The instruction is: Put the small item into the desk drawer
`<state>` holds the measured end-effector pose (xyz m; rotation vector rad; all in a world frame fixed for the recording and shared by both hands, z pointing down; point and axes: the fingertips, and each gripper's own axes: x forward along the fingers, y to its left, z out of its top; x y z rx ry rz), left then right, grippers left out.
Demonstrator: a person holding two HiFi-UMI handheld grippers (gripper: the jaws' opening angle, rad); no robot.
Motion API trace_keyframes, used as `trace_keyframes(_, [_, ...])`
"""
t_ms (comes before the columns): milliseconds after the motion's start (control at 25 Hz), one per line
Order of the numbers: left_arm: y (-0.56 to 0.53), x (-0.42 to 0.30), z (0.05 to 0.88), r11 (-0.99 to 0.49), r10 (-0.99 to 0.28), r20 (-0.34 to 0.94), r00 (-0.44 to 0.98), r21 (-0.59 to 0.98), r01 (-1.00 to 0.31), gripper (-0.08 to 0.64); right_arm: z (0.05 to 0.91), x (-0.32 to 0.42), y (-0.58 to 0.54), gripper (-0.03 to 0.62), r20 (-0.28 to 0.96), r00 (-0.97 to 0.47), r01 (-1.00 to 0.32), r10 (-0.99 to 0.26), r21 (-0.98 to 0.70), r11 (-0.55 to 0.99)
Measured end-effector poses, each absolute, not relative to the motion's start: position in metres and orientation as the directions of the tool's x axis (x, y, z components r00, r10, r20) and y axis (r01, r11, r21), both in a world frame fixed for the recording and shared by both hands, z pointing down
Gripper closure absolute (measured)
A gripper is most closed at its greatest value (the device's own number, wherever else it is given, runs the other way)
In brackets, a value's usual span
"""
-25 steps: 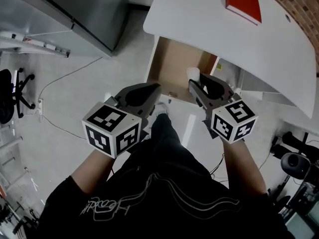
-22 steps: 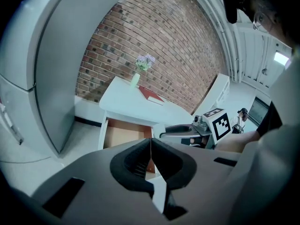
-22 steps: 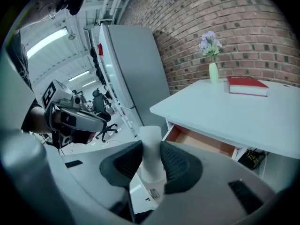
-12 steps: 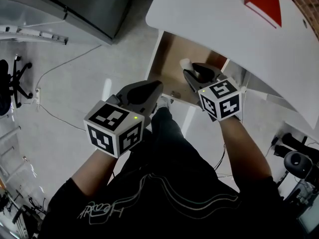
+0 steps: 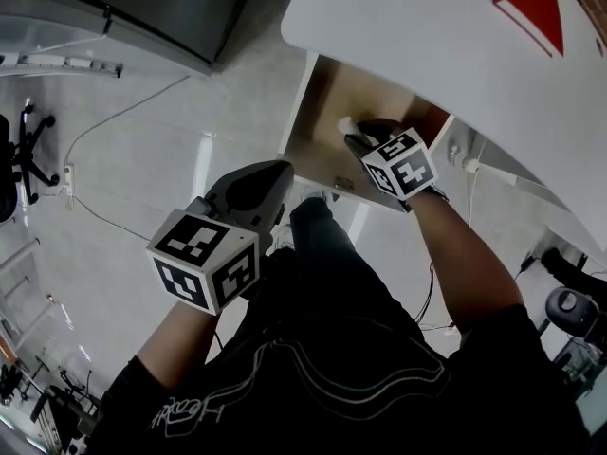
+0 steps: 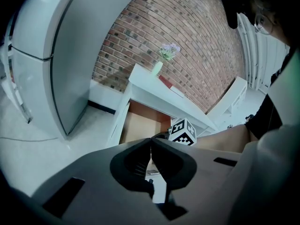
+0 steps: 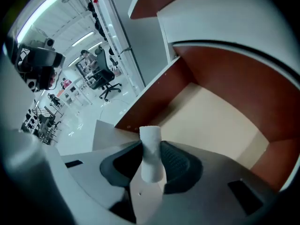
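A small white cylinder (image 7: pixel 151 151) stands upright between the pads of my right gripper (image 7: pixel 151 159), which is shut on it. In the head view that gripper (image 5: pixel 358 138) reaches over the open desk drawer (image 5: pixel 327 131), a wooden box pulled out from under the white desk (image 5: pixel 417 36); the small white cylinder (image 5: pixel 348 125) shows at its tip. The right gripper view looks down into the drawer's bare tan floor (image 7: pixel 220 121). My left gripper (image 5: pixel 275 173) hangs lower left, over the floor, shut with nothing in it; its jaws meet in the left gripper view (image 6: pixel 150 146).
A red book (image 5: pixel 527 0) lies on the desk's far right. A grey cabinet (image 5: pixel 142 8) stands to the left of the drawer. The person's legs fill the lower middle. An office chair (image 5: pixel 24 159) and a cable are on the floor at left.
My right gripper has moved forward and up from in front of the drawer to over its open inside, carrying the white cylinder. The left gripper has dropped slightly to the left.
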<state>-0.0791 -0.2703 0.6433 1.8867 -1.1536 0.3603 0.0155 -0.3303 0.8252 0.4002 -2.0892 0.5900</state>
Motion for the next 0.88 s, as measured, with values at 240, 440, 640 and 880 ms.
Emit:
trace_keyframes(240, [-0.264, -0.094, 0.663, -0.166, -0.563, 0.649, 0.511, 0.517, -0.84, 0.537, 0.875, 0.023, -0.325, 0.456, 0.878, -0.479, -0.486, 0.03, -0.293, 0.823])
trace_keyframes(440, [-0.256, -0.104, 0.679, -0.134, -0.55, 0.672, 0.496, 0.515, -0.847, 0.537, 0.898, 0.02, -0.318, 0.456, 0.887, -0.455, -0.475, 0.084, -0.321, 0.819])
trace_keyframes(640, [-0.256, -0.105, 0.689, -0.117, -0.549, 0.671, 0.499, 0.529, -0.84, 0.537, 0.913, 0.018, -0.309, 0.456, 0.883, -0.449, -0.437, 0.139, -0.352, 0.828])
trace_keyframes(880, [-0.258, -0.105, 0.695, -0.115, -0.543, 0.673, 0.503, 0.533, -0.838, 0.537, 0.928, 0.02, -0.299, 0.454, 0.894, -0.408, -0.388, 0.183, -0.352, 0.852])
